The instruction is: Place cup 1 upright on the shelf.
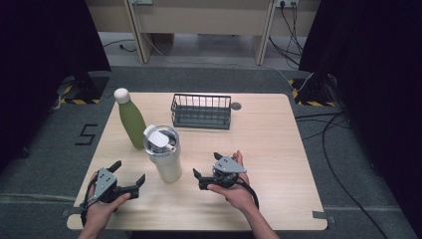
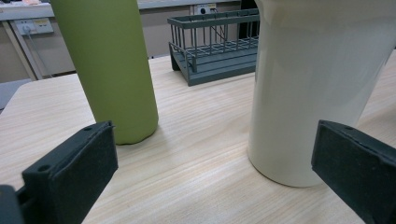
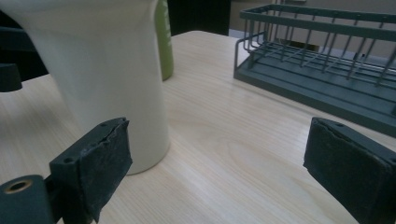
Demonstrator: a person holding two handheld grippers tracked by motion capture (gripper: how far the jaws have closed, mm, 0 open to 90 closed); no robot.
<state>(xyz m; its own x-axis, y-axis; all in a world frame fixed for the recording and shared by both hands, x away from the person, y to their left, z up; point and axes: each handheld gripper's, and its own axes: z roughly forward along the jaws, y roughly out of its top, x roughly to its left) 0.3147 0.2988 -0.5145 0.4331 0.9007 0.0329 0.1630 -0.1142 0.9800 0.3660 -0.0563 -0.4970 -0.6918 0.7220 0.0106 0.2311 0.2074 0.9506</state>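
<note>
A dark grey wire basket [image 1: 201, 111] stands on the far middle of the light wooden table [image 1: 268, 149], its long side facing the near edge. Just to its right, a small round grey cap [image 1: 236, 106] sits flush in the tabletop. Left of the table, on the grey carpet [image 1: 45, 144], a black mark shaped like a 5 [image 1: 85, 134] is laid out. Black cables [image 1: 328, 134] trail over the floor at the right. Beyond the table stands a pale wooden frame [image 1: 199, 22], with dark curtains [image 1: 45, 45] on either side.
</note>
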